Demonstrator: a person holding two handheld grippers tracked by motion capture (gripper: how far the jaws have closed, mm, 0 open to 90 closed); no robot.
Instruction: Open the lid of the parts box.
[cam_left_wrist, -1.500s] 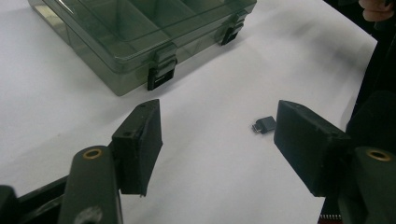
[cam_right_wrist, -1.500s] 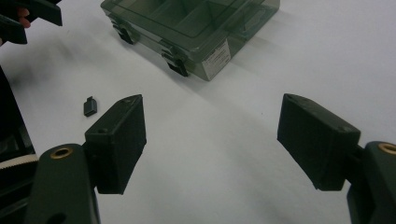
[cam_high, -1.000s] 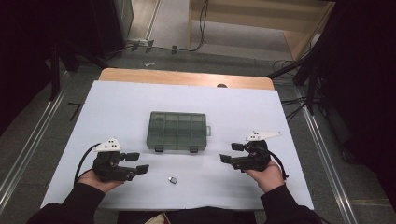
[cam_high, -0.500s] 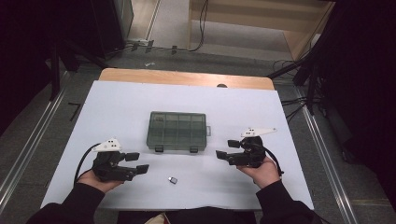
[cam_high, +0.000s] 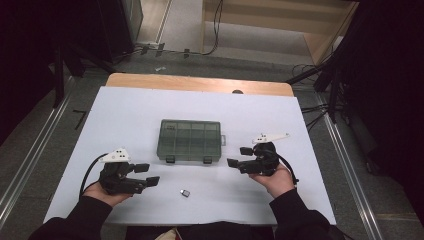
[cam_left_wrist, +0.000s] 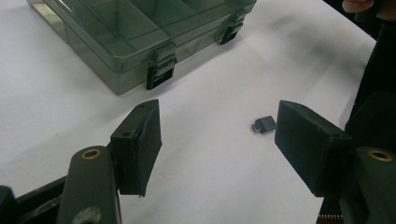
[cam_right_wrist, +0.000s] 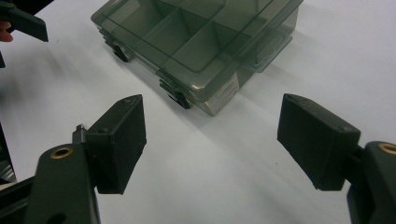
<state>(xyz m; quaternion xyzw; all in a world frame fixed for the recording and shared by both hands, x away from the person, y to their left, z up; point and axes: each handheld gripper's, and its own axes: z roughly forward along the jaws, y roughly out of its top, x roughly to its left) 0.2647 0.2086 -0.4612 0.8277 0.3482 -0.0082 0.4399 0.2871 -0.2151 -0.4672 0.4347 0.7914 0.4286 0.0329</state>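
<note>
White table sheet, dark room around it. Compartment box sits mid-table, lid closed, long axis running left-right across the table, both latches facing the person's edge. Small black adapter lies in front of it, nearer the person, apart from the box. Left gripper just left of the adapter, jaws wide, nothing between. Right gripper off the box's right front corner, jaws wide, empty.
</note>
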